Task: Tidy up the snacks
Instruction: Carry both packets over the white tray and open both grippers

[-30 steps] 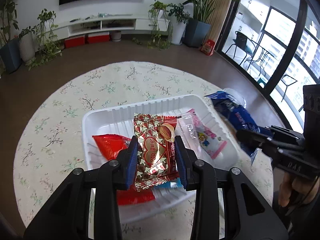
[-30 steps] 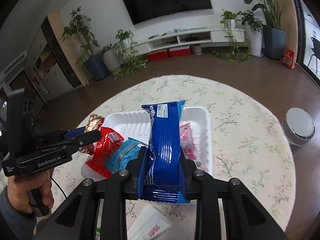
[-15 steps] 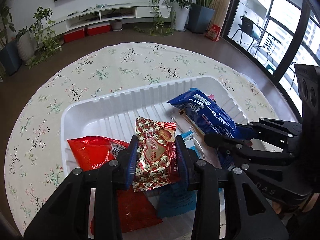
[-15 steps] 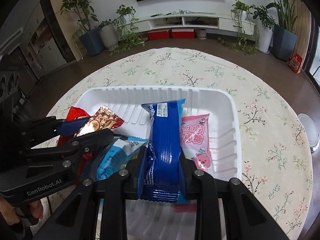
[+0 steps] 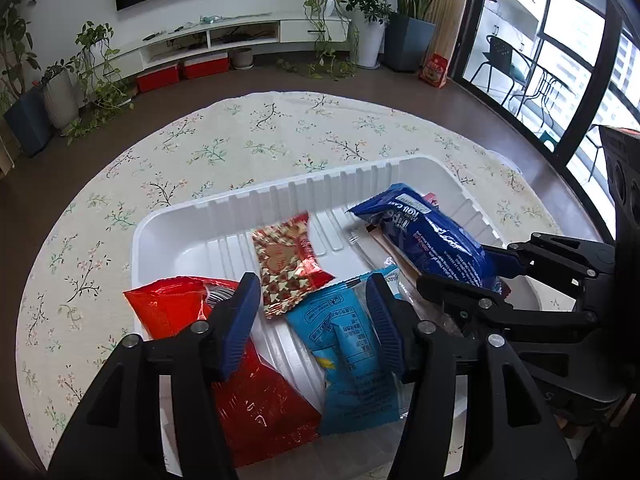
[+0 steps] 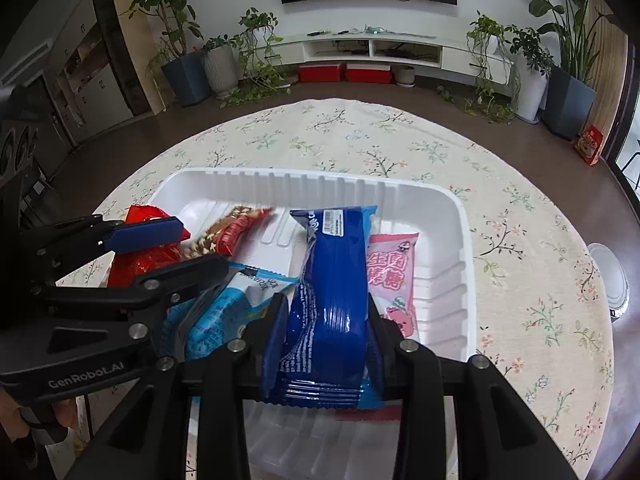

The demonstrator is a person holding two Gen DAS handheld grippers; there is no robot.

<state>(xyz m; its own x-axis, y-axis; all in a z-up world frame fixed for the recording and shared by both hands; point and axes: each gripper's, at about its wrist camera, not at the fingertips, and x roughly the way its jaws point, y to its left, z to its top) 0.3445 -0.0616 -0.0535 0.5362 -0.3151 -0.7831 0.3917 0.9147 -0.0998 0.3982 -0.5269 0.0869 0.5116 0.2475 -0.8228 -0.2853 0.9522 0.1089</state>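
A white ribbed tray (image 5: pixel 280 192) (image 6: pixel 320 174) holds a red packet (image 5: pixel 172 308), a light blue packet (image 5: pixel 348 344) and a pink candy packet (image 6: pixel 390 276). My left gripper (image 5: pixel 310 292) (image 6: pixel 202 245) hangs low over the tray's near side. Its jaws are opening and nothing is between them. The red-and-gold heart packet (image 5: pixel 288 268) (image 6: pixel 236 228) lies loose on the tray floor just ahead of the fingertips. My right gripper (image 6: pixel 325 320) (image 5: pixel 464 264) is at the tray's right side. The dark blue roll cake packet (image 6: pixel 336 280) (image 5: pixel 432 240) is between its opening jaws, and the pads still touch its sides.
The tray sits on a round table with a floral cloth (image 5: pixel 260 136). A white round lid (image 6: pixel 608 280) lies near the table's right edge. A person's hand (image 6: pixel 24 432) grips the left gripper's handle. Plants and a TV shelf stand beyond the table.
Both grippers sank into the tray. The left jaws spread and let the heart packet go; it now lies in the tray. The right jaws widened a little around the blue packet.
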